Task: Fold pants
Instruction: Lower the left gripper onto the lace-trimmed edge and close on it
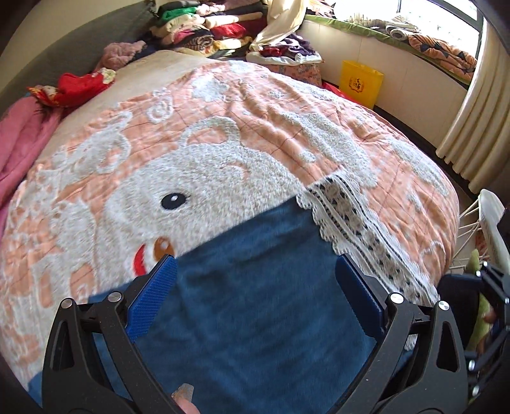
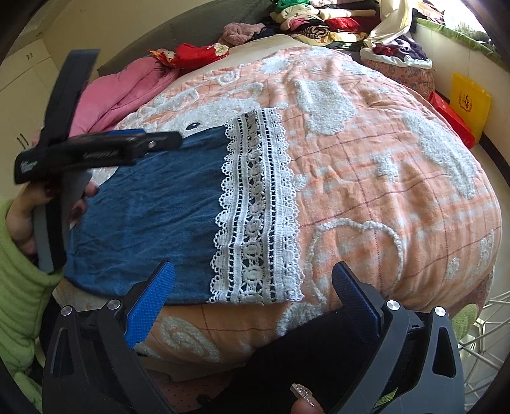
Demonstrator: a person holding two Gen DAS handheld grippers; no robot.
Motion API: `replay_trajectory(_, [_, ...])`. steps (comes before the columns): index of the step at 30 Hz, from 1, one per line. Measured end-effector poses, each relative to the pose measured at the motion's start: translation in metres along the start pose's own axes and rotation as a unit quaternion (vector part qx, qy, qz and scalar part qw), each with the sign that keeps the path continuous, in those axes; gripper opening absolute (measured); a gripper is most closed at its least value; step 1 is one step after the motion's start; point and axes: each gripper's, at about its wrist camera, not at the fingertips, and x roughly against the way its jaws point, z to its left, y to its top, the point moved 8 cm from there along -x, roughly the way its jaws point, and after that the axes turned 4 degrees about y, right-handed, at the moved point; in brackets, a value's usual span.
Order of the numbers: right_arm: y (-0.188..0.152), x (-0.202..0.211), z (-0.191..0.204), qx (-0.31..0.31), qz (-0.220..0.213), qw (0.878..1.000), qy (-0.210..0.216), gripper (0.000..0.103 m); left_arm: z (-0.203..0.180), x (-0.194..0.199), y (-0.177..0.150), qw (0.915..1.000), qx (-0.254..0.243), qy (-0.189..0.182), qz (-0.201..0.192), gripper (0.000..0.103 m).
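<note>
Right wrist view is giving me the clearest look at the bed: a peach blanket (image 2: 366, 178) with raised white plush animal shapes is covering the whole mattress, bulging toward me. The blue pants (image 2: 153, 216), folded into a rectangle with a white lace hem (image 2: 255, 207), are lying flat on its near left part. My right gripper (image 2: 253, 291) is hanging wide open over the near edge of the pants, gripping nothing. My left gripper (image 2: 105, 145) is reaching in from the left above the pants' far corner, held by a hand (image 2: 24, 207) in a green sleeve (image 2: 19, 286); in its own view its fingers (image 1: 153, 296) are spread wide over the blue cloth, nothing pinched. Behind the bed, piles of folded clothes (image 1: 197, 25) are stacking against a grey headboard (image 1: 63, 47). A pink quilt (image 2: 121, 92) is bunching at the left. A yellow bag (image 1: 361, 82) is standing on the floor beside a cushioned window seat (image 1: 398, 38), and cream curtains (image 1: 471, 127) are hanging at right.
</note>
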Motion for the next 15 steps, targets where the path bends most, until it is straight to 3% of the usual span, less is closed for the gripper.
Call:
replay_trajectory(10, [0.001,-0.018,-0.006,-0.029,0.009,1.000,0.000,0.098,-0.018,-0.038,0.023,0.9982,-0.039,-0.044,0.012,0.093])
replay_trajectory(15, [-0.001,-0.028,-0.011,-0.048,0.014,0.999,0.010,0.098,-0.029,-0.054,0.026,0.9960,-0.045,-0.074,0.018,0.083])
